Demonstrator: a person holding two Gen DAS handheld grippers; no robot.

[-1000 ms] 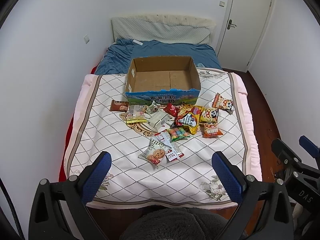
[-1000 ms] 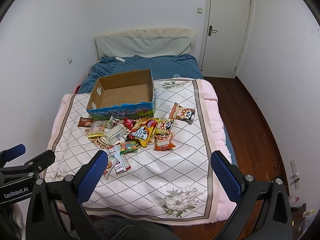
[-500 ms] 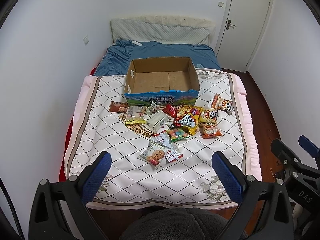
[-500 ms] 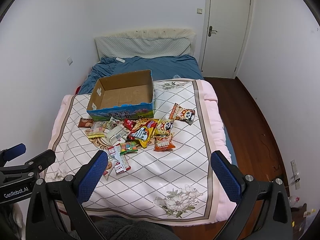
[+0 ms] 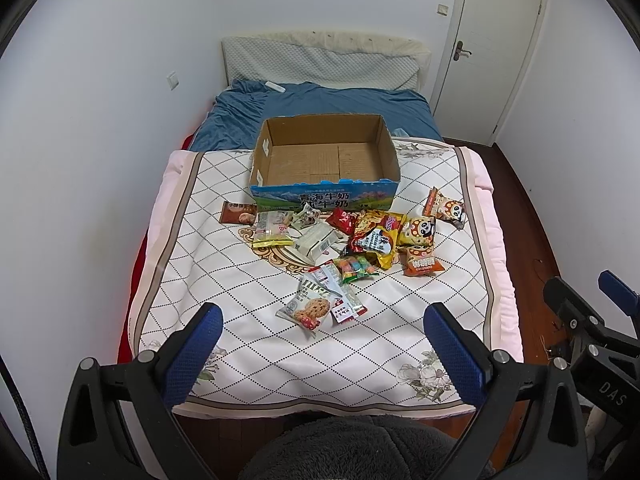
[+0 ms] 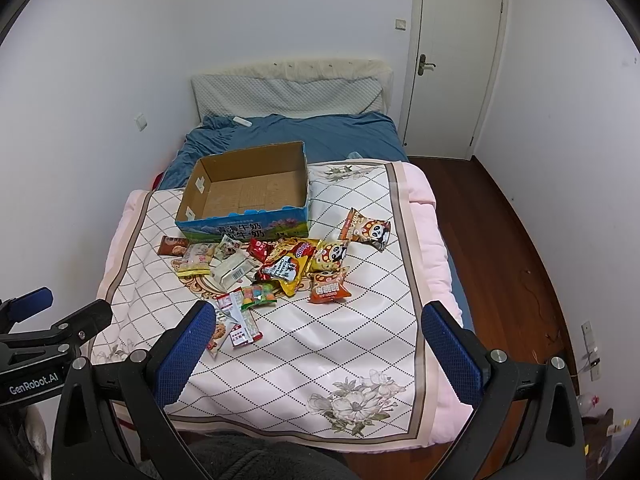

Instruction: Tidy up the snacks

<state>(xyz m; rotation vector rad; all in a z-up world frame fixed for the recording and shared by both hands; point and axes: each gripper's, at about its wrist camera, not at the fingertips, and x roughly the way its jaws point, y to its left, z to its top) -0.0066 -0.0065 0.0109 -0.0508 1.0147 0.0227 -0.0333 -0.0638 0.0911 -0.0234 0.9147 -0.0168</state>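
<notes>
A bed (image 5: 472, 280) with a diamond-patterned quilt is seen, an empty cardboard box (image 5: 325, 160) resting on it. Snack packets (image 5: 352, 248) are scattered just before the box, well ahead of both grippers. The left gripper (image 5: 322, 344) and right gripper (image 6: 316, 340) are held wide open, jaws gripping nothing.

Both wrist cameras look from beyond the foot of the bed, high and angled down toward the cardboard box (image 5: 325, 160) (image 6: 246, 192). The left view faces it squarely; the right sits further right, showing more floor. Both share box, snack pile and quilt.
</notes>
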